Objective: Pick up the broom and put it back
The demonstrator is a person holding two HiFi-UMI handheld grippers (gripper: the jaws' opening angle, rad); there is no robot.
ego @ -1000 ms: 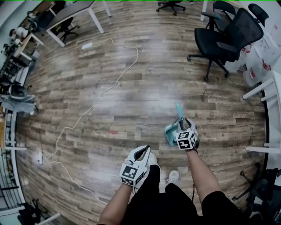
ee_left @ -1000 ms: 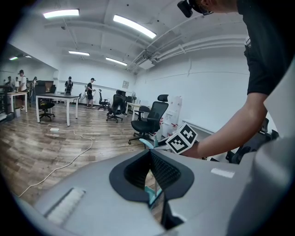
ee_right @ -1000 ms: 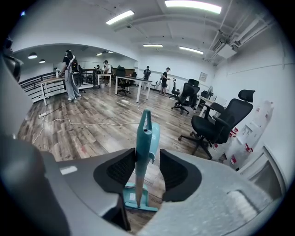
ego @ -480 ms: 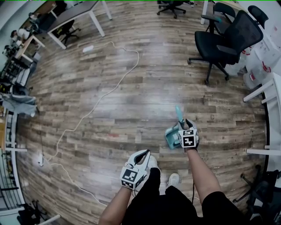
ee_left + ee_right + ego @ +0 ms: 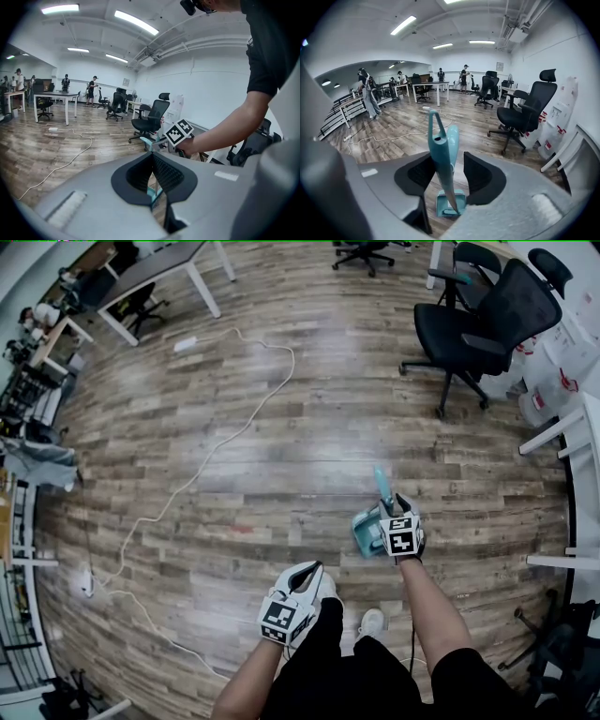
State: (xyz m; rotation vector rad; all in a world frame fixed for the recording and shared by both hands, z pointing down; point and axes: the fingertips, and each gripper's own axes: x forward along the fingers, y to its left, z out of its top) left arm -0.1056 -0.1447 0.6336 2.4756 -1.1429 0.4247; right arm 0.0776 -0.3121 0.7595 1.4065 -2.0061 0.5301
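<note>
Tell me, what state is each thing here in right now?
right gripper: open, jaws just been opening, broom handle between them.
broom: upright, its foot in the dustpan.
dustpan: standing upright under the broom.
left gripper: shut, empty.
chair: upright, nobody in it.
cable: slack, lying uncoiled.
</note>
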